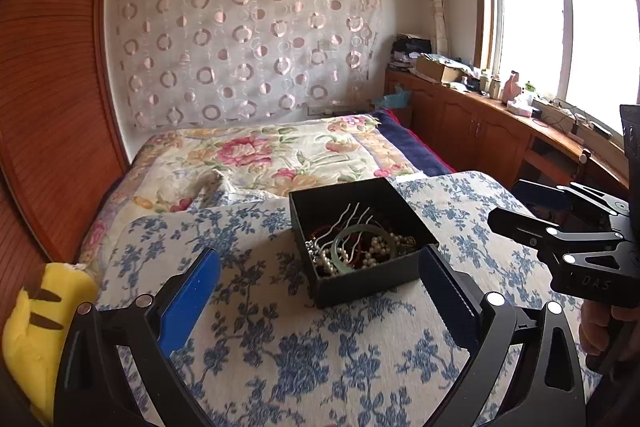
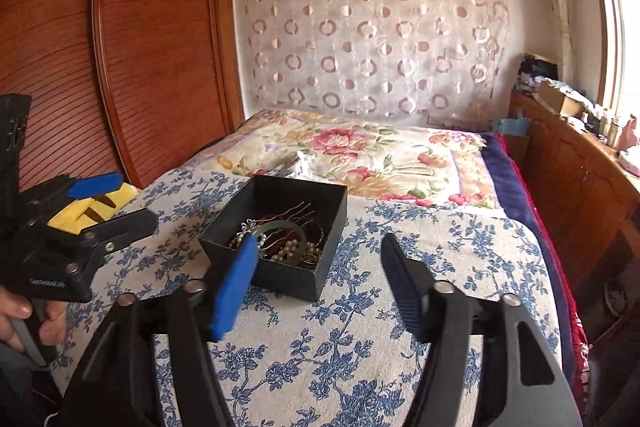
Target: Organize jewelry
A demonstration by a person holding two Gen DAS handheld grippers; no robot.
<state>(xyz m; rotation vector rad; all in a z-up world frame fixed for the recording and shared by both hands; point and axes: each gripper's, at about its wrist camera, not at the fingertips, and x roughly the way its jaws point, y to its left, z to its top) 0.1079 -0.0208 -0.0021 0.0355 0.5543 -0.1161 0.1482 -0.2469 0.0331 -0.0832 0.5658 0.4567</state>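
Jewelry [image 1: 356, 247] heaped in a black box [image 1: 360, 291] on the blue-floral bedspread [image 1: 280, 359]: pearl strands, a green bangle [image 1: 362, 247], a wavy hair comb [image 1: 354, 219]. Left gripper [image 1: 320, 267] and right gripper [image 2: 318, 255] poised just short of the box, jaws spread wide, grasping nothing.

Just ahead of the left hand-held gripper [image 1: 320, 287], a matt black cardboard-looking box [image 1: 362, 291] sits on the bed's soft woven blue-floral cloth [image 1: 280, 355]. Inside gleam pearly beads [image 1: 378, 247], a glossy green bangle [image 1: 352, 239] and a shiny metal comb [image 1: 352, 217]. The gripper's frame looks matt black plastic.
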